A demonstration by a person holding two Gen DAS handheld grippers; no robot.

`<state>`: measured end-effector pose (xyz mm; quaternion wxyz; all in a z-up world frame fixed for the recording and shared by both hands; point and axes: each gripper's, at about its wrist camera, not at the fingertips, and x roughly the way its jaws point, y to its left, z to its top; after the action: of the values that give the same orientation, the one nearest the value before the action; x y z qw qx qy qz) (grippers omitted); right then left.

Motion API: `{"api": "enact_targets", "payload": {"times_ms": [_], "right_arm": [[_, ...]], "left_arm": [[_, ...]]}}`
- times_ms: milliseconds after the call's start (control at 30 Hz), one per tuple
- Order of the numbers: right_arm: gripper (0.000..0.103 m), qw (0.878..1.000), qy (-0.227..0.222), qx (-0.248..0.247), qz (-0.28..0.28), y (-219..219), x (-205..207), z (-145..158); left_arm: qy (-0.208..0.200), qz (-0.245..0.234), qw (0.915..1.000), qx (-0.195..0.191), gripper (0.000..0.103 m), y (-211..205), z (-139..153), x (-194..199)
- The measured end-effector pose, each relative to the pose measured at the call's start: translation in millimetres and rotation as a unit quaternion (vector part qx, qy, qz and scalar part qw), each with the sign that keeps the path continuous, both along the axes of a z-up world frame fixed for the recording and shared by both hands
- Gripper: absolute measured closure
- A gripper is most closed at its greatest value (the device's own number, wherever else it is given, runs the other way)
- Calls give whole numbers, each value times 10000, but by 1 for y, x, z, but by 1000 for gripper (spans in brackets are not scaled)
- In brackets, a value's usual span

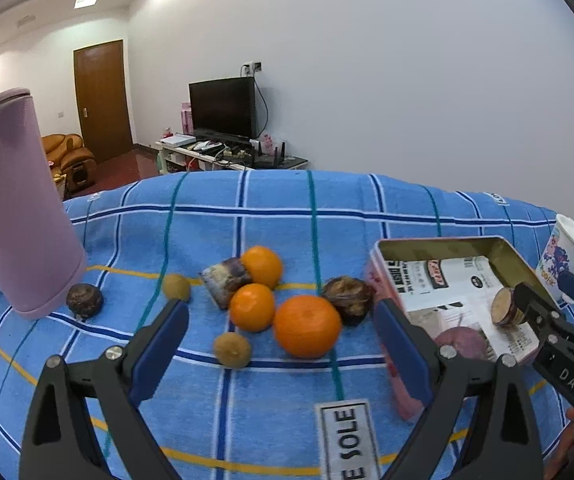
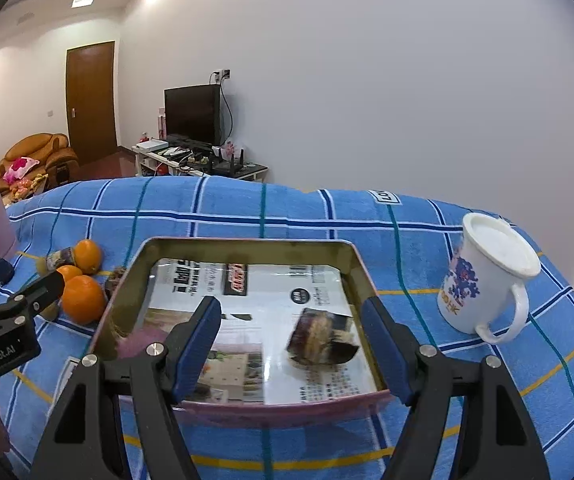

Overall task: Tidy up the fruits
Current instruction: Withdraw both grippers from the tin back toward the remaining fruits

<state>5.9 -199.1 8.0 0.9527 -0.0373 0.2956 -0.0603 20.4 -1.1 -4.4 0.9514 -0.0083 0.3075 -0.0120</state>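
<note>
A pink metal tin (image 2: 361, 266) lined with printed paper stands on the blue checked cloth. A cut dark purple fruit piece (image 2: 321, 340) lies inside it, blurred. My right gripper (image 2: 291, 342) is open above the tin, the piece between its fingers. In the left wrist view my left gripper (image 1: 283, 344) is open and empty, low over three oranges (image 1: 306, 326), two small brown fruits (image 1: 232, 350), a dark fruit (image 1: 347, 294) and a purple cut piece (image 1: 225, 282). The tin (image 1: 391, 264) sits to their right, with the right gripper (image 1: 543, 300) over it.
A tall lilac cylinder (image 1: 19, 204) stands at the left with another dark fruit (image 1: 84, 300) at its base. A white mug (image 2: 487, 272) with a blue print stands right of the tin. The cloth's far edge drops off toward the room.
</note>
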Motion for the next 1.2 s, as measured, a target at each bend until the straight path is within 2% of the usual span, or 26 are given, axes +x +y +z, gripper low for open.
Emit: {"api": "enact_targets", "payload": {"times_ms": [567,1200], "right_arm": [[29,9996,83,57,256,52,11,4],[29,9979,195,22,618,108,25,1]], "left_arm": [[62,16,9997,256,7,38,0,4],[16,430,9983,395,7,95,-3,13]]}}
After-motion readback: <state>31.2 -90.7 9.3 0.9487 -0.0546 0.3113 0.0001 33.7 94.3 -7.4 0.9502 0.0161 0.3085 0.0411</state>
